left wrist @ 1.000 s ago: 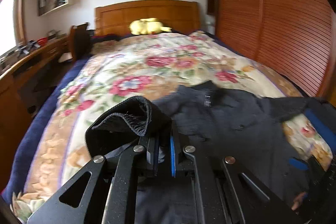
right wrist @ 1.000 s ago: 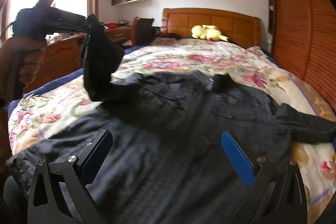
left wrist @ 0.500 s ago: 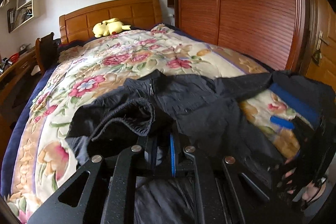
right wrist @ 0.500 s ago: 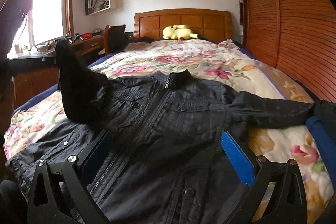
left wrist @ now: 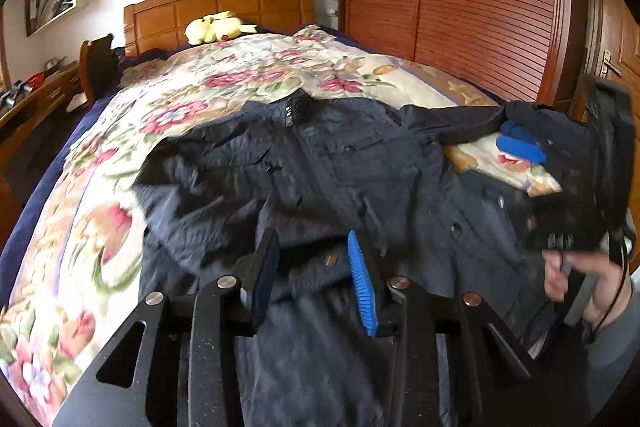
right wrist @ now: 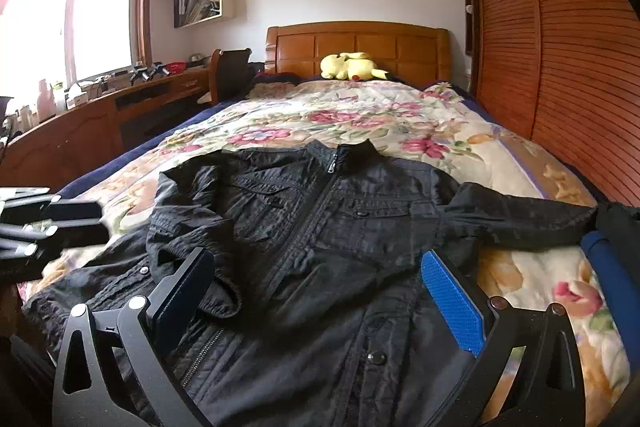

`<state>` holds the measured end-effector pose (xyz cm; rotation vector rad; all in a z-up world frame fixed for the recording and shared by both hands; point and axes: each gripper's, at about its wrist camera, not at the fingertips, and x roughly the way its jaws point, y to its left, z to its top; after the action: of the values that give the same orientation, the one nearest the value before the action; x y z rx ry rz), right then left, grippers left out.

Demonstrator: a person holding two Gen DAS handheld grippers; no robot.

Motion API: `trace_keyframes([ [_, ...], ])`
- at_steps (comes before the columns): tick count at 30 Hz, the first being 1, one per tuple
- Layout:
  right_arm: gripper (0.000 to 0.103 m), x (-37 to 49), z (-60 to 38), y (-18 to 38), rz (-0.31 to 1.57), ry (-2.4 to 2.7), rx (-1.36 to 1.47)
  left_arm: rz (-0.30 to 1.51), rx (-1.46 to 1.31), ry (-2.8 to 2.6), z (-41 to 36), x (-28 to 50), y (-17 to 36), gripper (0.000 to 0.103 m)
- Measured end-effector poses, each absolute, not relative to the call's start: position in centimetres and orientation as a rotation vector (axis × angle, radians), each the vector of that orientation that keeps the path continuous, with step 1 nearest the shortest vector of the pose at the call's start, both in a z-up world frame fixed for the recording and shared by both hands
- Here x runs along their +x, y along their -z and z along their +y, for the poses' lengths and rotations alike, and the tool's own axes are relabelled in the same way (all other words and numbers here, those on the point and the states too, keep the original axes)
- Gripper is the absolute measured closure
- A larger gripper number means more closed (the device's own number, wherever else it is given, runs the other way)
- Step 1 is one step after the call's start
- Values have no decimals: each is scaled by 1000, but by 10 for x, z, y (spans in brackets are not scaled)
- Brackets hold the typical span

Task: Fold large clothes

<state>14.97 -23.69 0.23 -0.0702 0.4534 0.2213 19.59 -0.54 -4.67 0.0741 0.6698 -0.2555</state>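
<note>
A black zip-up jacket [right wrist: 320, 227] lies face up on the floral bedspread [right wrist: 360, 119], collar toward the headboard. Its left sleeve [right wrist: 188, 227] is folded in over the chest; its right sleeve [right wrist: 520, 215] stretches out to the right. My left gripper [left wrist: 314, 267] is open and empty just above the folded sleeve, and it shows at the left edge of the right wrist view [right wrist: 60, 227]. My right gripper [right wrist: 316, 295] is open and empty above the jacket's lower front. It shows in the left wrist view [left wrist: 520, 143] near the right sleeve's cuff.
A yellow plush toy [right wrist: 352, 65] lies by the wooden headboard [right wrist: 356, 47]. A wooden desk [right wrist: 100, 115] with small items and a chair [right wrist: 228, 75] run along the left side. A slatted wooden wardrobe [right wrist: 560, 67] stands close on the right.
My left gripper has opened and let go of the left sleeve, which now lies folded over the jacket's chest. The right gripper stays open over the hem.
</note>
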Motion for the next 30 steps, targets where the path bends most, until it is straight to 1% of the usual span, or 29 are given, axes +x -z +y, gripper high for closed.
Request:
trace_keyframes([
  [2,0,155,-234,-2,458,-233,-67,668,67,236,6,189,52,53],
  [4,0,161,-230,-1,466,-254,-67,653,64,221,17,180,58,48],
  [5,0,164,-226,1,472,-267,-70,653,57,214,22,178,60,40],
  [8,0,175,-213,8,502,-298,-87,655,26,196,39,175,68,31],
  [9,0,181,-207,10,511,-309,-91,653,21,186,44,173,70,29],
  [20,1,238,-135,53,684,-434,-259,606,-22,74,87,160,83,28],
  [23,5,249,-127,64,724,-444,-299,602,-30,56,98,156,86,28],
  [25,17,254,-127,66,737,-449,-308,605,-18,46,101,155,89,28],
  [26,22,256,-128,67,740,-458,-298,607,-18,43,103,154,91,28],
  [27,33,259,-129,66,745,-464,-289,608,-20,43,104,154,92,28],
  [28,51,262,-133,64,749,-464,-276,609,-22,44,105,153,93,28],
  [29,62,265,-139,63,752,-466,-257,609,-24,44,106,153,94,28],
  [30,79,268,-144,61,751,-466,-237,608,-26,45,106,152,94,28],
])
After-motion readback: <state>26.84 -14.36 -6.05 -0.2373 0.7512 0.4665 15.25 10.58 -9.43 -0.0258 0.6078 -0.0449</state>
